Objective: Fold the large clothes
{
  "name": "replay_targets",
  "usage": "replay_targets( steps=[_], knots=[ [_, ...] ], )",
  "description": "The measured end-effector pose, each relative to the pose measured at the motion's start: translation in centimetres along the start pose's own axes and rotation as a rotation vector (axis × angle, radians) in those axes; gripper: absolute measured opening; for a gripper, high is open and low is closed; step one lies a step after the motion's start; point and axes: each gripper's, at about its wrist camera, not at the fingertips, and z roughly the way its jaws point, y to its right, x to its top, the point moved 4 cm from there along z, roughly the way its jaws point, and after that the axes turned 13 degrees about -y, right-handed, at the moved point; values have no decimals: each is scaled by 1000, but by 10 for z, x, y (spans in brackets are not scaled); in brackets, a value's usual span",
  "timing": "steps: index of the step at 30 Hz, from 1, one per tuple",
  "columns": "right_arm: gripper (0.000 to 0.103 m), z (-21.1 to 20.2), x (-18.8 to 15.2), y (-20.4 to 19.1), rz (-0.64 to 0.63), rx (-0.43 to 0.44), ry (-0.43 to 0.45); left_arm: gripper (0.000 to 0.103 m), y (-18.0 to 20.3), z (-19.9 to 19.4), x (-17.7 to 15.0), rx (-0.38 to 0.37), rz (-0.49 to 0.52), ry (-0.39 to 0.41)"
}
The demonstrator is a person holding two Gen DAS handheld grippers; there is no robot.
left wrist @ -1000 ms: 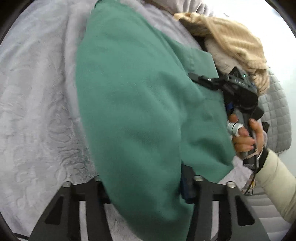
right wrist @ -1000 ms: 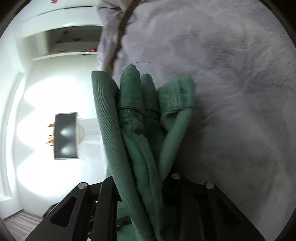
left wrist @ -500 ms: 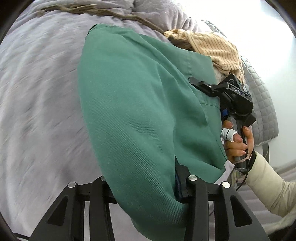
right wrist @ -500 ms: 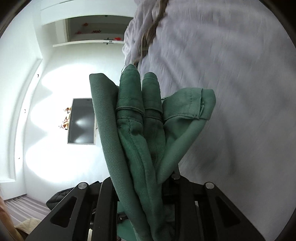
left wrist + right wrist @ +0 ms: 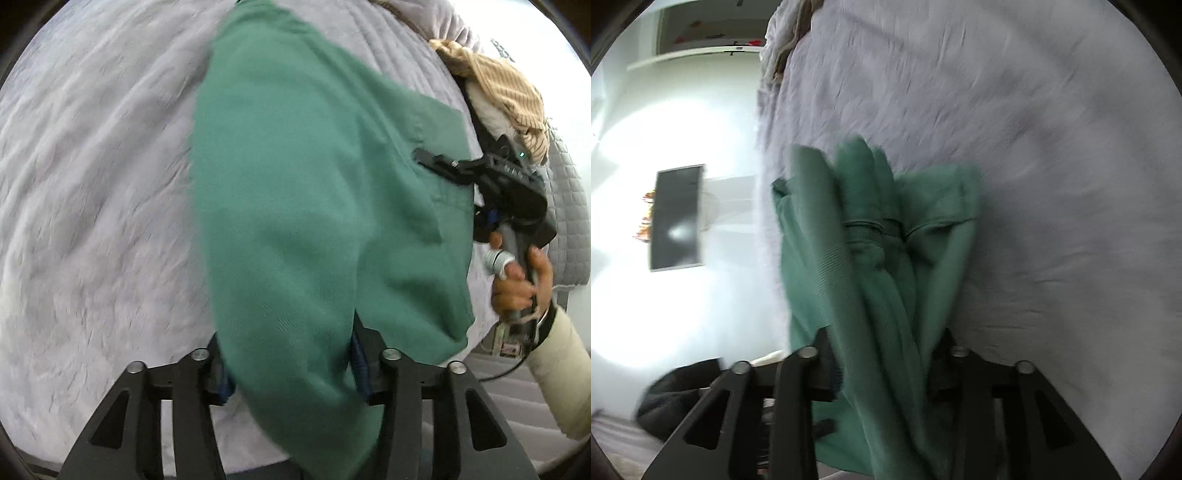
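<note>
A large green garment (image 5: 295, 184) hangs folded over the lilac-grey bed blanket (image 5: 92, 184). One thick end fills my left gripper (image 5: 291, 369); its jaws are opening a little, and the pads still press the cloth. At the right of the left wrist view a hand (image 5: 521, 280) holds my right gripper (image 5: 424, 158) at the garment's other end. In the right wrist view the bunched green hems (image 5: 879, 229) lie slack between the fingers of the right gripper (image 5: 882, 369). Its jaws are opening.
A beige ribbed knit (image 5: 506, 85) lies heaped at the bed's far right, beside a grey quilted cover (image 5: 569, 206). Past the blanket's edge (image 5: 768, 184) are a white wall with a dark screen (image 5: 677, 218), a shelf (image 5: 701, 55) and a dark bag (image 5: 676, 398) on the floor.
Both grippers have swept the green garment sideways over the bed. The bundle in the right gripper has slackened and spread wider. The left end stays gripped.
</note>
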Motion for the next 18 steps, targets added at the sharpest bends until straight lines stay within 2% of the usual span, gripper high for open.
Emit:
replay_targets(
  steps=[2, 3, 5, 8, 9, 10, 11, 13, 14, 16, 18],
  knots=[
    [45, -23, -1, -6, -34, -149, 58, 52, -2, -11, -9, 4, 32, 5],
    [45, -32, -2, -7, -47, -184, 85, 52, -1, -18, -12, 13, 51, 10],
    [45, -49, -4, -20, -72, -203, 138, 52, 2, -37, -13, 28, 70, 42],
    [44, -51, -5, -31, -102, -205, 156, 52, -2, -68, 3, 56, 61, 144],
    [40, -45, -1, -34, -104, -222, 148, 55, -1, -75, 16, 69, 61, 189],
    [19, -36, 5, -34, -104, -269, 135, 62, 0, -76, 24, 87, 59, 210],
    [10, -32, 6, -32, -108, -309, 129, 72, -1, -76, 34, 106, 55, 232],
    [9, -17, 11, -18, -141, -480, 126, 73, 4, -70, 58, 154, 72, 299],
    [9, -8, 17, -12, -140, -524, 118, 73, 3, -61, 70, 199, 81, 306],
    [9, 3, 25, 4, -113, -538, 92, 73, -7, -44, 85, 254, 70, 277],
    [9, 6, 29, 13, -93, -507, 84, 75, -17, -33, 86, 226, 61, 253]
  ],
)
